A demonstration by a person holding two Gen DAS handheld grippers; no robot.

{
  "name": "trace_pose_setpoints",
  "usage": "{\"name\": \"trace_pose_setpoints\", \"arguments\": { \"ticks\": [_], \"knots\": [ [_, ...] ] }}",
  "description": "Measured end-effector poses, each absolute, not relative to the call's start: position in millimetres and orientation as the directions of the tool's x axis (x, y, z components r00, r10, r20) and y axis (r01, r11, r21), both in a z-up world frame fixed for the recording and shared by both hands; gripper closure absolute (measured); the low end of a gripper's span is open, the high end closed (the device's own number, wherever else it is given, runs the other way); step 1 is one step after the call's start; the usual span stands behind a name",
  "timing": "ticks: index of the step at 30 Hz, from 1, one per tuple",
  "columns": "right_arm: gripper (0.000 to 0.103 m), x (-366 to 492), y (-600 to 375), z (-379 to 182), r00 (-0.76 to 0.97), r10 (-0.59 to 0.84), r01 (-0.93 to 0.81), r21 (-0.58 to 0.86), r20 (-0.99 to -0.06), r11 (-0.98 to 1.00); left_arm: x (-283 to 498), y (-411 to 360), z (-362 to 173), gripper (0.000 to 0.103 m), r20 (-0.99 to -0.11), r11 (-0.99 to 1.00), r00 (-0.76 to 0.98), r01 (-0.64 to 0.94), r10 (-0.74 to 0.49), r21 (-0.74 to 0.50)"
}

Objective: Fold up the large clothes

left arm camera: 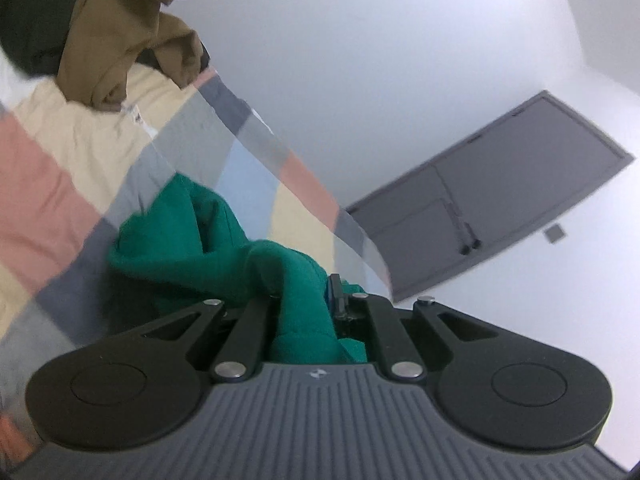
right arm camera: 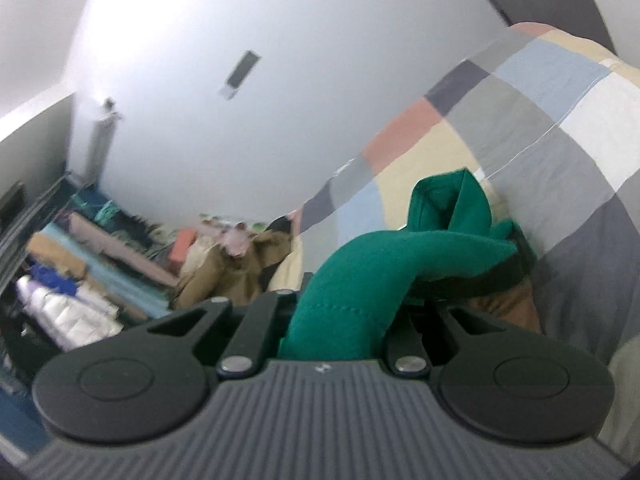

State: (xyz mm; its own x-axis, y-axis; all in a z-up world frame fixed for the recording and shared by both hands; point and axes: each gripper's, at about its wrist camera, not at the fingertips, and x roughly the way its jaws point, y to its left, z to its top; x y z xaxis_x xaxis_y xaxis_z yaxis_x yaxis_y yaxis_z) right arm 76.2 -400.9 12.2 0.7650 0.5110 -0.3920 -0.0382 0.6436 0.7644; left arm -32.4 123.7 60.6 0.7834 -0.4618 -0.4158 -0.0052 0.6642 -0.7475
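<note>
A green garment (left arm camera: 188, 236) lies bunched on the checked bedspread (left arm camera: 52, 168). My left gripper (left arm camera: 304, 300) is shut on a fold of the green garment, which covers the fingertips. In the right wrist view the green garment (right arm camera: 360, 280) rises in a thick roll out of my right gripper (right arm camera: 344, 320), which is shut on it. The far end of the cloth curls up over the checked bedspread (right arm camera: 560, 112). Both cameras are tilted up towards the wall.
A brown garment (left arm camera: 132, 40) and a dark one (left arm camera: 36, 12) lie heaped at the far end of the bed; the brown garment (right arm camera: 228, 276) also shows in the right wrist view. A grey door (left arm camera: 500, 196) is in the white wall. Piled clothes (right arm camera: 80, 280) fill the floor at left.
</note>
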Motion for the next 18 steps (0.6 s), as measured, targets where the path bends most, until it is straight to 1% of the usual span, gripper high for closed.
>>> {"name": "trace_pose_setpoints", "arguments": {
  "ticks": [7,10,13,15,18],
  "knots": [
    [0.087,173,-385,-9,0.764,0.449,0.038,0.726,-0.464,0.687,70,118,48,0.093,-0.451,0.728,0.817,-0.057,-0.359,-0.684],
    [0.086,211,-381,-28,0.775,0.446,0.017,0.721,-0.447,0.692,111,114,30,0.093,-0.435,0.761,0.840,-0.040,-0.325,-0.647],
    [0.085,247,-379,-57,0.788,0.432,0.013,0.714,-0.438,0.700,149,109,5,0.092,-0.401,0.808,0.863,0.014,-0.307,-0.589],
    [0.085,270,-381,-81,0.785,0.432,0.023,0.719,-0.444,0.695,175,110,-18,0.091,-0.396,0.809,0.864,0.021,-0.310,-0.587],
    [0.085,302,-381,-128,0.766,0.450,0.039,0.731,-0.459,0.681,216,119,-55,0.089,-0.413,0.793,0.851,0.006,-0.324,-0.610]
  ]
}}
